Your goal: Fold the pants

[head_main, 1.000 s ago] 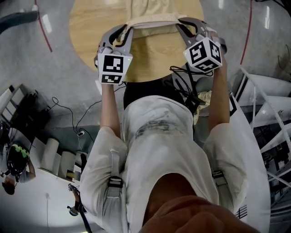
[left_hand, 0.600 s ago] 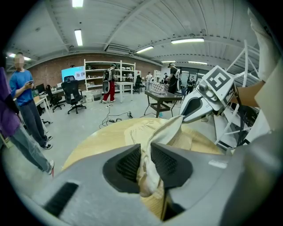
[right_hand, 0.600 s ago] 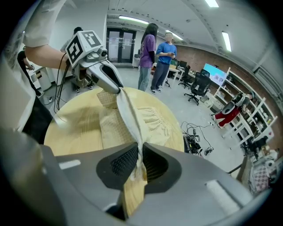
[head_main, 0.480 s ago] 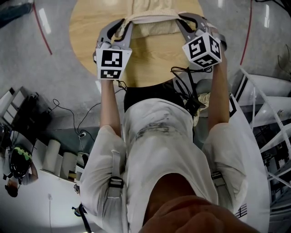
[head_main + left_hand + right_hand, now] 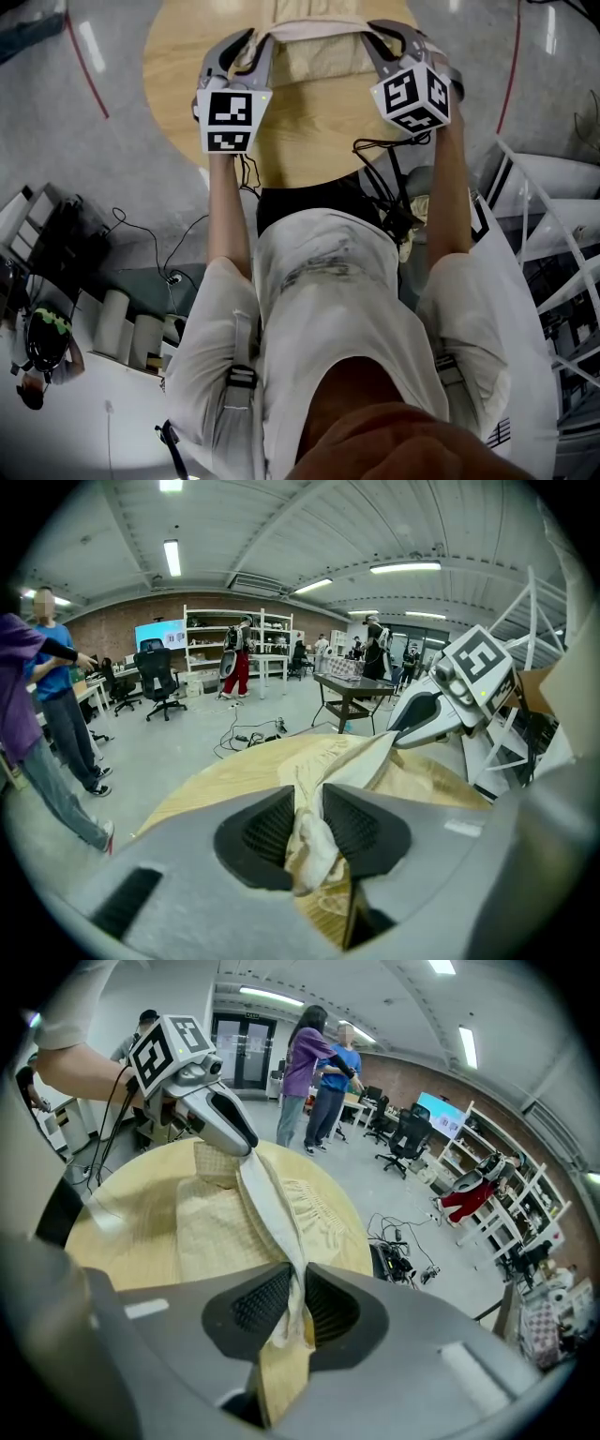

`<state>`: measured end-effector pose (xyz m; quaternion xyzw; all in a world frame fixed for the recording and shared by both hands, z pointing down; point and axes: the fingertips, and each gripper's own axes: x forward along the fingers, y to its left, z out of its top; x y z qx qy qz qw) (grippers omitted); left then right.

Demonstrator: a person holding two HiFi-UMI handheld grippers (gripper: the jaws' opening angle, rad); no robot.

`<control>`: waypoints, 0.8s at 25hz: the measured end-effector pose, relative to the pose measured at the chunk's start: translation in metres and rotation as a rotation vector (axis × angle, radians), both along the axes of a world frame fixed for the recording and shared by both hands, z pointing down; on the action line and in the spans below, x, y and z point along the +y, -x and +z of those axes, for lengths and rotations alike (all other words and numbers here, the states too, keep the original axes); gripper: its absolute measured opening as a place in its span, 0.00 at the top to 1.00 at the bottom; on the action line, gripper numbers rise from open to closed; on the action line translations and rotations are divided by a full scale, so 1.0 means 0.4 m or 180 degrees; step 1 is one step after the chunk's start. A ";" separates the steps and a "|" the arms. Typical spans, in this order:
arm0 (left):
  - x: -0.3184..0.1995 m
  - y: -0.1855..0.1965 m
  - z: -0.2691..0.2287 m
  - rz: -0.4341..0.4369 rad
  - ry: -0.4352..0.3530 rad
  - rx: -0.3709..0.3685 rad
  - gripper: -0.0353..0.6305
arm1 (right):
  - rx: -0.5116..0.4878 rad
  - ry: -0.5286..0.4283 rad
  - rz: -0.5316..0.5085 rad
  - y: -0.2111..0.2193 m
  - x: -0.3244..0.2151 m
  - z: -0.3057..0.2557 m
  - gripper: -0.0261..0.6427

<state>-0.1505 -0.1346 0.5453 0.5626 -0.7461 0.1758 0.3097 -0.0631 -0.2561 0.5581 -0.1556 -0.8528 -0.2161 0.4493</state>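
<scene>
Forearms out ahead of us, each hand carrying its tool over the near part of the round wooden table. On our left gripper, the jaws have just been easing apart. A bunch of cream cloth fills the gap between the ribbed pads, so they grip it. It's the same at our right gripper: its jaws have just been widening, with the pale band pinched between them. Between the two tools the waistband runs stretched from left to right, raised off the wood. The pants lie spread on the tabletop beneath that band and on toward the far side. Farther off, past the table, we see grey floor, loose cables, office chairs, white shelving and people standing.
</scene>
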 end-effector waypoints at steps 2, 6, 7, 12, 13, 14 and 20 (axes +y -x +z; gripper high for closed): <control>-0.009 0.009 -0.001 -0.0027 -0.0022 -0.0015 0.78 | -0.0061 -0.0034 0.0050 0.009 -0.011 -0.004 0.85; -0.026 0.036 -0.009 -0.0081 -0.0077 -0.0072 0.78 | -0.0160 -0.0079 0.0128 0.033 -0.028 -0.013 0.84; -0.029 0.042 -0.010 -0.0089 -0.0085 -0.0083 0.78 | -0.0174 -0.0088 0.0137 0.038 -0.029 -0.013 0.84; -0.039 0.068 -0.024 -0.0155 -0.0154 -0.0144 0.75 | -0.0301 -0.0174 0.0220 0.063 -0.047 -0.029 0.82; -0.041 0.072 -0.028 -0.0175 -0.0172 -0.0159 0.74 | -0.0328 -0.0187 0.0237 0.066 -0.051 -0.034 0.82; -0.041 0.076 -0.033 -0.0198 -0.0191 -0.0177 0.74 | -0.0350 -0.0196 0.0248 0.069 -0.053 -0.038 0.82; -0.039 0.085 -0.061 -0.0293 -0.0280 -0.0244 0.73 | -0.0421 -0.0226 0.0273 0.068 -0.054 -0.055 0.82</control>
